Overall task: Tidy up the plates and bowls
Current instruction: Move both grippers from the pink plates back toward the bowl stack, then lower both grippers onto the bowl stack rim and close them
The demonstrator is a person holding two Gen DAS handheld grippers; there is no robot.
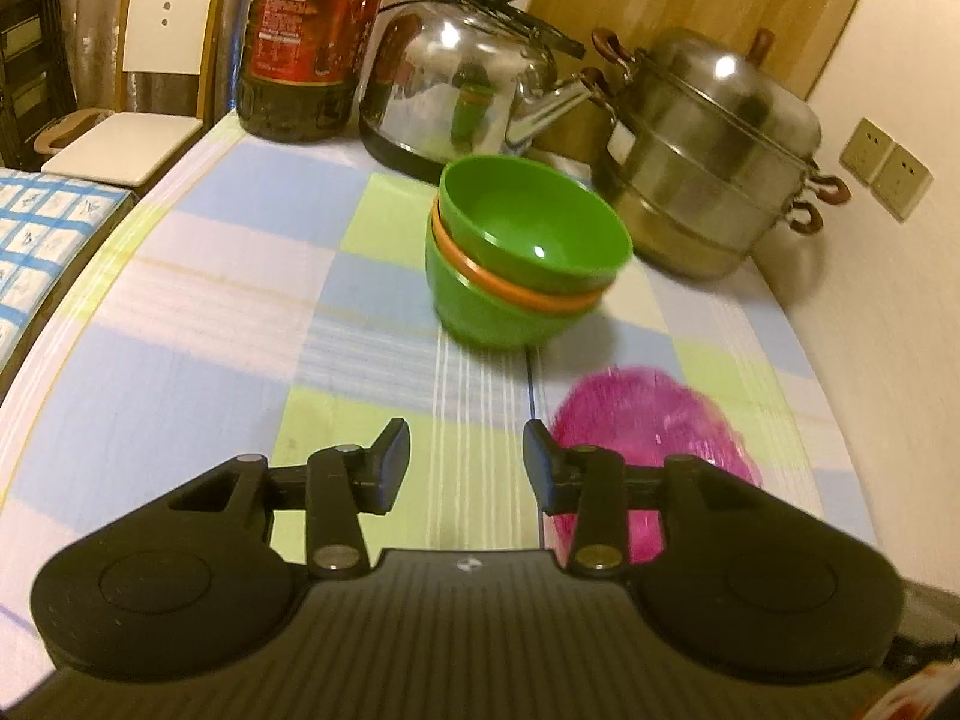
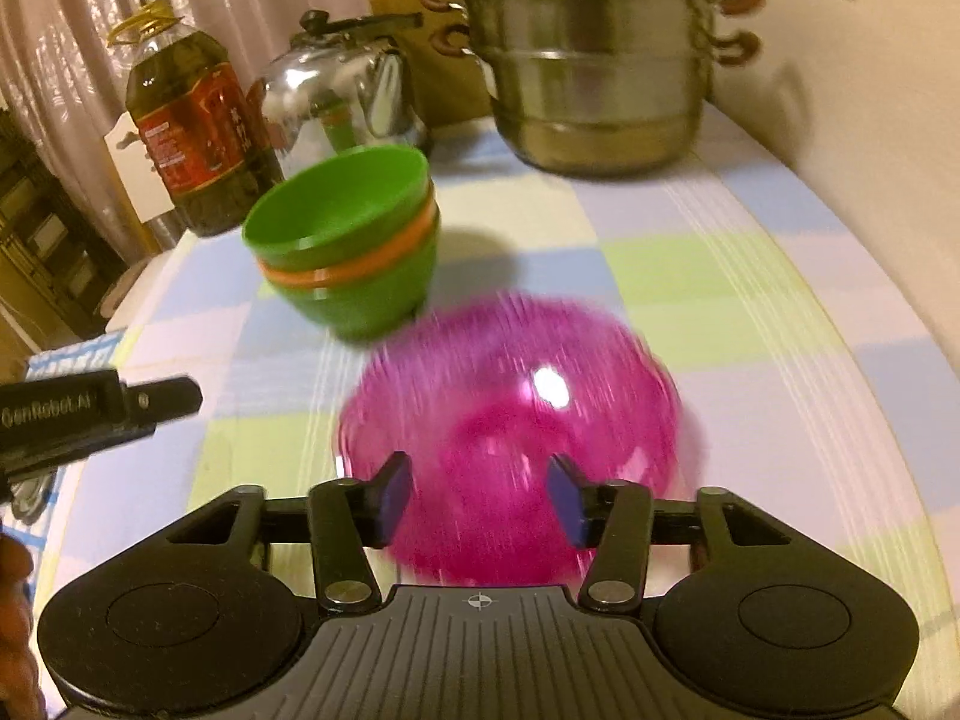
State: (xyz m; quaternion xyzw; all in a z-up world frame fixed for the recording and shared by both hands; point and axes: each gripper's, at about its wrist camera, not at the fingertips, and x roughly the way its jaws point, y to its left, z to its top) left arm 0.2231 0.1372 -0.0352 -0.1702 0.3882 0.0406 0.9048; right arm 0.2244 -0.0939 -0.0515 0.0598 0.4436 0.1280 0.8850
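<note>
A stack of green bowls with an orange one between them [image 1: 522, 252] stands on the checked tablecloth, and shows in the right wrist view [image 2: 348, 246] too. A clear pink plate [image 2: 510, 420] lies in front of the stack, blurred; in the left wrist view it [image 1: 654, 432] lies to the right of my fingers. My left gripper [image 1: 467, 468] is open and empty, short of the stack. My right gripper [image 2: 480, 501] is open and empty, its fingertips over the plate's near rim. The left gripper's finger [image 2: 150, 402] shows at the right wrist view's left edge.
A steel steamer pot [image 1: 714, 156], a steel kettle [image 1: 468, 72] and a big oil bottle [image 1: 312, 42] stand along the back of the table. A wall [image 1: 900, 48] runs along the right side. A white chair [image 1: 150, 60] stands beyond the left table edge.
</note>
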